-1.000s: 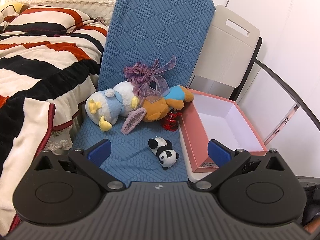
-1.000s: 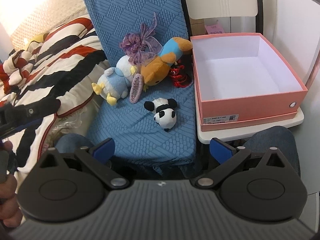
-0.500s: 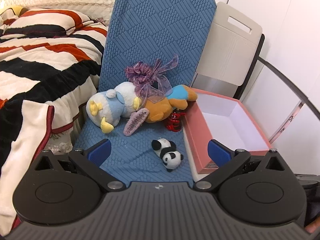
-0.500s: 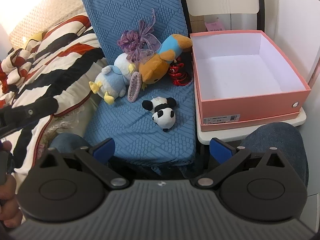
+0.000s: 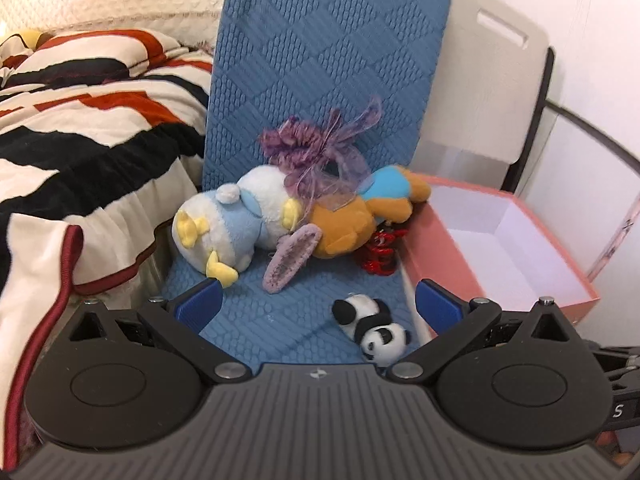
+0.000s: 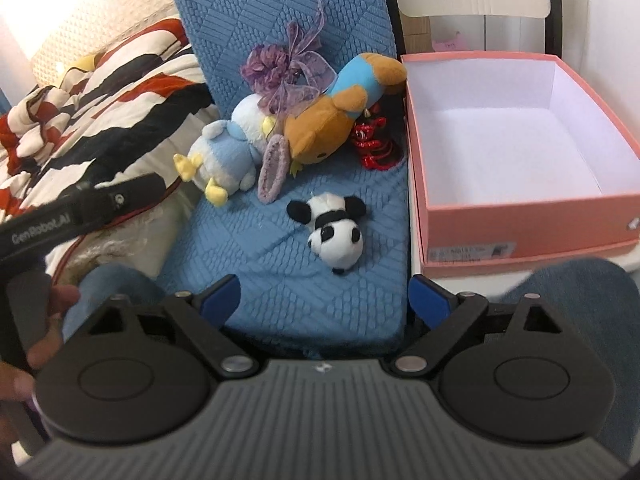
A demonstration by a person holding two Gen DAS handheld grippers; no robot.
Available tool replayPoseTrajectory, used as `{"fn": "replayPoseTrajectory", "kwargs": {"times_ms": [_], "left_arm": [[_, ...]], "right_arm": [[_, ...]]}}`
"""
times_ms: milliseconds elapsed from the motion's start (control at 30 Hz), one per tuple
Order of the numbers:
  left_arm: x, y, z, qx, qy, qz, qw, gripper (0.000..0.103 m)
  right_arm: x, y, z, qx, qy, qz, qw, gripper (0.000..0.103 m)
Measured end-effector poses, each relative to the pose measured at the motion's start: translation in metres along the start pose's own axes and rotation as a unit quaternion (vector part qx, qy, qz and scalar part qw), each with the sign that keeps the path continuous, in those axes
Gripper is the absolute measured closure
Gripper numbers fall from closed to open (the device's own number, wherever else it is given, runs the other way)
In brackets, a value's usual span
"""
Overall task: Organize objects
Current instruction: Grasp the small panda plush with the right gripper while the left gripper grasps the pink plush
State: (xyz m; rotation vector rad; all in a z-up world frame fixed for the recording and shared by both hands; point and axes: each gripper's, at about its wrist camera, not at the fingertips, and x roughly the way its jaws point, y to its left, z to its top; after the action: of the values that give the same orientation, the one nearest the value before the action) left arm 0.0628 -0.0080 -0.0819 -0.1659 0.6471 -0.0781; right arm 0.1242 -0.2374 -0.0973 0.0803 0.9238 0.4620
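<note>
Both wrist views toward toy-strewn cushion (image 5: 320, 80)

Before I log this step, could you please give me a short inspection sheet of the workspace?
Surface: blue quilted cushion, toys lying on it.
Job's things: panda plush, blue-white plush, brown plush, purple bow, red trinket; pink box holds nothing.
Clutter: nothing seen.
Grippers: left gripper open, right gripper open, neither holding anything.
Cables: nothing seen.
Surroundings: striped blanket, white chair back.
</note>
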Motion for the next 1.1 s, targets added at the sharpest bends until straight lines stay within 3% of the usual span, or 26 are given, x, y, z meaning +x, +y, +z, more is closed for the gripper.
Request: {"fn": "replayPoseTrajectory", "kwargs": {"times_ms": [133,467,600,833,1100], "left_arm": [[0.028,0.006,-0.001,0.006,-0.024,0.015,0.9996,0.0],[0.086,0.04,0.009,-0.036,-0.002,-0.002,0.9993,0.0],[0.106,0.037,0.008,-0.012,-0.007,0.003,0.9999,0.0],[0.157,0.034,0.0,0.02,0.042,-0.004,0.9989,0.0],[0.202,0.036,0.008,0.015,0.074,0.0,0.9972,0.0]], "right_arm": [[0.02,0.0,0.007,-0.011,-0.012,-0.002,1.0,0.017],[0.056,0.006,0.016,-0.064,-0.034,0.006,0.997,0.023],[0.071,0.013,0.02,-0.092,-0.045,0.011,0.995,0.023],[0.108,0.023,0.026,-0.134,-0.044,-0.002,0.99,0.022],[0.147,0.027,0.028,-0.17,-0.025,0.003,0.985,0.023]]}}
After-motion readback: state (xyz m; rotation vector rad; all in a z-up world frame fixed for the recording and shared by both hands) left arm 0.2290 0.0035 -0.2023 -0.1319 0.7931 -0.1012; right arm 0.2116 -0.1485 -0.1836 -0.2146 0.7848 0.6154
